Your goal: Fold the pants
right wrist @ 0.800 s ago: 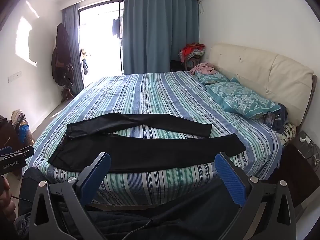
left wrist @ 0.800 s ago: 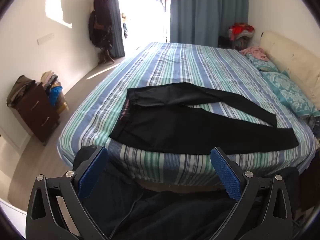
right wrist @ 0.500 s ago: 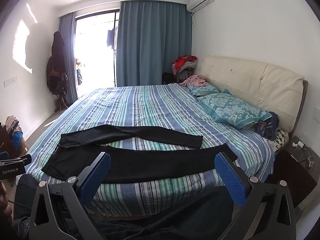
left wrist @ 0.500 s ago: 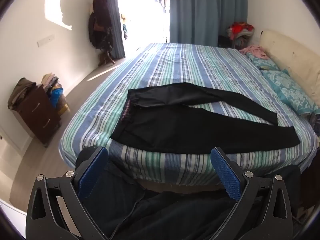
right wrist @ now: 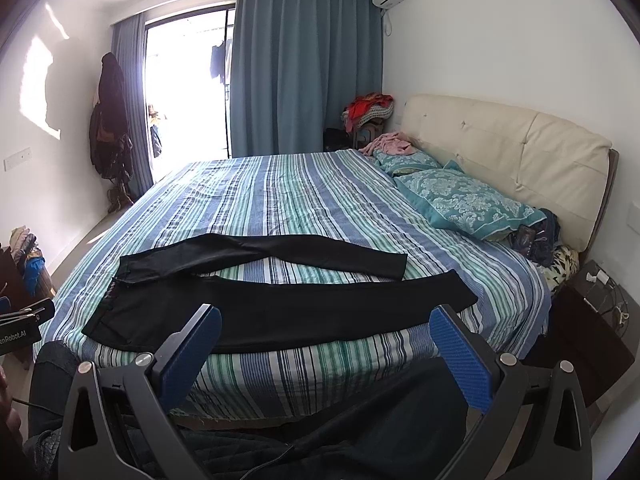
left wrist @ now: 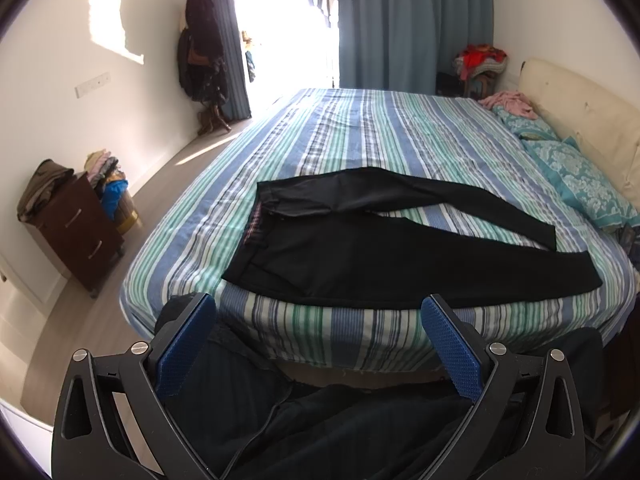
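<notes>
Black pants [left wrist: 360, 256] [right wrist: 276, 308] lie flat near the front edge of a bed with a blue and green striped cover [left wrist: 360, 136] [right wrist: 280, 196]. The waist is at the left and the two legs spread apart toward the right. My left gripper [left wrist: 318, 320] hangs open before the bed edge, short of the pants, with nothing between its blue pads. My right gripper [right wrist: 326, 330] is also open and empty, held back from the bed, in line with the nearer leg. A part of the left gripper [right wrist: 24, 320] shows at the left edge of the right wrist view.
Teal patterned pillows [right wrist: 460, 200] and a cream headboard [right wrist: 520, 140] are at the right. A dark dresser [left wrist: 72, 236] piled with clothes stands left of the bed. A dark nightstand [right wrist: 592, 312] is at the right. Dark quilted clothing [left wrist: 320, 420] of the person fills the foreground below both grippers.
The right wrist view has tilted upward, so the bed and pants sit lower in it. The left view has barely shifted. Both grippers stay open.
</notes>
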A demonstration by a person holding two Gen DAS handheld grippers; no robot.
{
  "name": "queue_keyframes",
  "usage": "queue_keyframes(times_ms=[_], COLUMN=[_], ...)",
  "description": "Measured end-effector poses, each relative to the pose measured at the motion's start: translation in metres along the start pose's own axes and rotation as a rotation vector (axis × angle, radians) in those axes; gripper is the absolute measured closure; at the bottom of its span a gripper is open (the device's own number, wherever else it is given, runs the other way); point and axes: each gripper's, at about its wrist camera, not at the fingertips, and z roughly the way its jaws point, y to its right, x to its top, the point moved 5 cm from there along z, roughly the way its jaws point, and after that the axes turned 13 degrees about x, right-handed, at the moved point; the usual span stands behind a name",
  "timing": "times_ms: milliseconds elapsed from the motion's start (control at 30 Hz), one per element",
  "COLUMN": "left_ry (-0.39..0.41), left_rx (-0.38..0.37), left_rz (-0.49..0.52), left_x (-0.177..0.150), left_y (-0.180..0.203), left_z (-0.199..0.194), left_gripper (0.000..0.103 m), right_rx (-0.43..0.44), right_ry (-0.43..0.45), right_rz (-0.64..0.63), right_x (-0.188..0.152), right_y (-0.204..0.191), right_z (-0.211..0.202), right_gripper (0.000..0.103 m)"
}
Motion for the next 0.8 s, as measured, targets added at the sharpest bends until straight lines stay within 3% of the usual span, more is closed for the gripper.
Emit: queue_keyframes(times_ms=[800], left_ry=[0.003], left_rx=[0.004], left_rz=[0.004], left_x=[-0.0001], left_y=[0.0009], left_z=[-0.0003], left_gripper=[0.000], right_rx=[0.002], right_ry=[-0.025], right_rz=[-0.016], right_x=[-0.0004], right_y=[-0.0026], right_z=[0.0054], right_gripper=[0.000])
